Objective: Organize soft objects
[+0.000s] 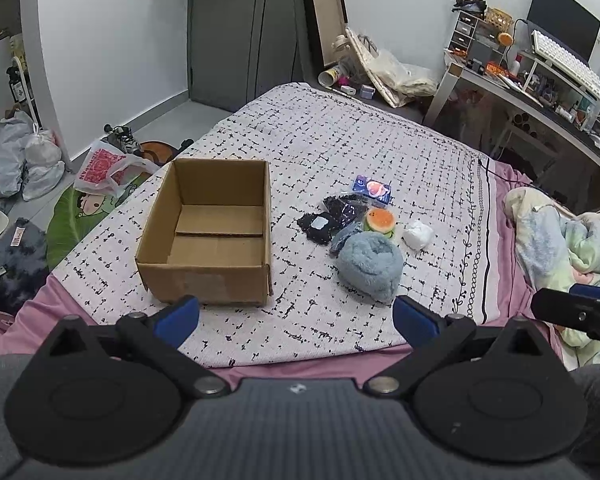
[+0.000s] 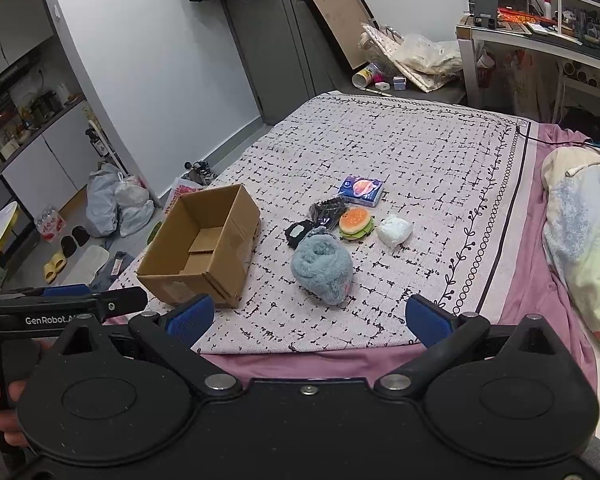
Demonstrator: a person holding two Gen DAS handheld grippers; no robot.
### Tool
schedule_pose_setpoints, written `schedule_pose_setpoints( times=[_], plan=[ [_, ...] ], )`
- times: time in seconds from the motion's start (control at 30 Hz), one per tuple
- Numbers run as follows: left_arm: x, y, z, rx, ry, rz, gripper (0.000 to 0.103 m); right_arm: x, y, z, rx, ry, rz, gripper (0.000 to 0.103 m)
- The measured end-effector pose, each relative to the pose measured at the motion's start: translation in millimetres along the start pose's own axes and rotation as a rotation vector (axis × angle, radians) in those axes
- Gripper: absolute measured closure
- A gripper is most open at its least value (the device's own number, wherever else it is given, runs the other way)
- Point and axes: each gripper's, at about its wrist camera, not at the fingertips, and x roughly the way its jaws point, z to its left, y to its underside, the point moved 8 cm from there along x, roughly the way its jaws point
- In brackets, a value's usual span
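Both claws, left (image 1: 296, 316) and right (image 2: 310, 318), gape empty at bottom of frame. Nothing's boxed yet; next grab the towel (image 2: 322, 270), mid-frame, for the box (image 2: 198, 246).

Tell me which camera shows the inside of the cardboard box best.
The left wrist view: it looks straight into the cardboard box, showing the whole bare floor. In the right wrist view the cardboard box sits angled, its near wall hiding part of the floor.

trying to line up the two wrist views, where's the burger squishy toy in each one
Left wrist: burger toy sits right of centre, just beyond the blue fluffy bundle, with the white bundle to its right.
Right wrist: burger toy sits near centre, beyond and right of the blue fluffy bundle.
Shared landmark: the open cardboard box, left of the pile in both.
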Motion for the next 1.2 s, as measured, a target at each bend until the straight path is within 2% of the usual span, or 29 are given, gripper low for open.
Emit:
schedule_pose_setpoints(
  times=[0.3, 0.63, 0.8, 1.2],
  plan=[
    [3, -1, 4, -0.006, -0.010, 0.001, 0.001, 5, -2, -1, 0.015, -0.005, 0.004, 0.000],
    [3, -3, 12, -0.046, -0.060, -0.021, 0.001, 17, -12, 1, 0.012, -0.070, -0.004, 0.000],
    [-2, -8, 14, -0.073, -0.057, -0.035, 0.001, 19, -16, -1, 0.005, -0.060, -0.008, 0.000],
    [0, -17, 4, -0.057, -0.039, -0.048, 0.001, 28, -16, -5, 0.037, -0.053, 0.003, 0.000]
  ],
)
